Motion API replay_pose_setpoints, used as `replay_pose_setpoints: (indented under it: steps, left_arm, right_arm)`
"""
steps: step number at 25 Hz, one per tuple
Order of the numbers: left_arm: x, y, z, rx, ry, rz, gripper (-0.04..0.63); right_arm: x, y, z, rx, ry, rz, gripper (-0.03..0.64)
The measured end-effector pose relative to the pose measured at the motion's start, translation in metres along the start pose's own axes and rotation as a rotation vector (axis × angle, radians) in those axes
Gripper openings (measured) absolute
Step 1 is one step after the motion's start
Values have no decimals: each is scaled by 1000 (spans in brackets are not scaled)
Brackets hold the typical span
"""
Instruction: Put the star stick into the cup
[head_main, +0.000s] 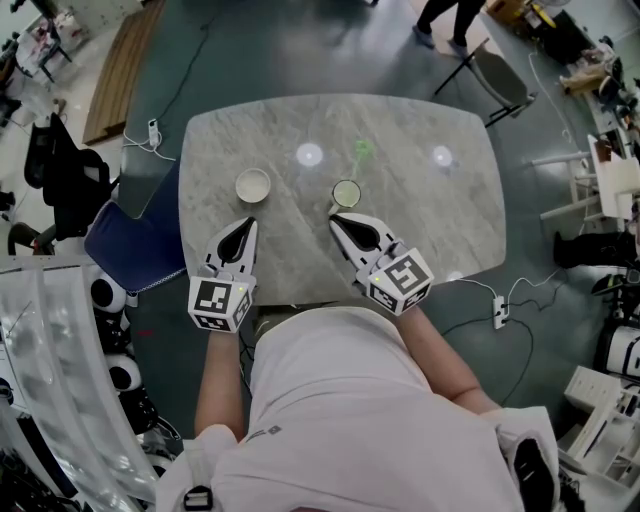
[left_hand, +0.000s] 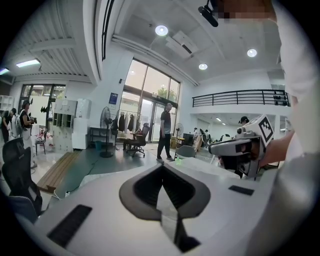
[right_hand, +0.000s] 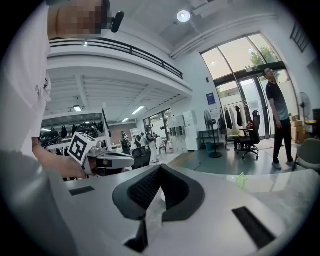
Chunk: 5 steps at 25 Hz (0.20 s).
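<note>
Head view | marble table (head_main: 420, 230) | grey floor (head_main: 300, 50) | left tongs (head_main: 249, 224), right tongs (head_main: 335, 218) pinched together, empty

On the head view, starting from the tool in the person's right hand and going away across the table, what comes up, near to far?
right tool → cup → green star stick → far edge of the marble table
</note>
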<state>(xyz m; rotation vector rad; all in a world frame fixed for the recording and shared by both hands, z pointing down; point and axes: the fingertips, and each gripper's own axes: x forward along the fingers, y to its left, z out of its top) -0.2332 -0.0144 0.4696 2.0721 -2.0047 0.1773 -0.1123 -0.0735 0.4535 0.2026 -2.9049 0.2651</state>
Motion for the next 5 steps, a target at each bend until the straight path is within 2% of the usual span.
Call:
replay_pose_setpoints:
  steps: [5]
  left_arm:
    - [-2,2,-3,-2,4,3,3]
  right_arm:
    - [2,1,0,1,-2,-1,9]
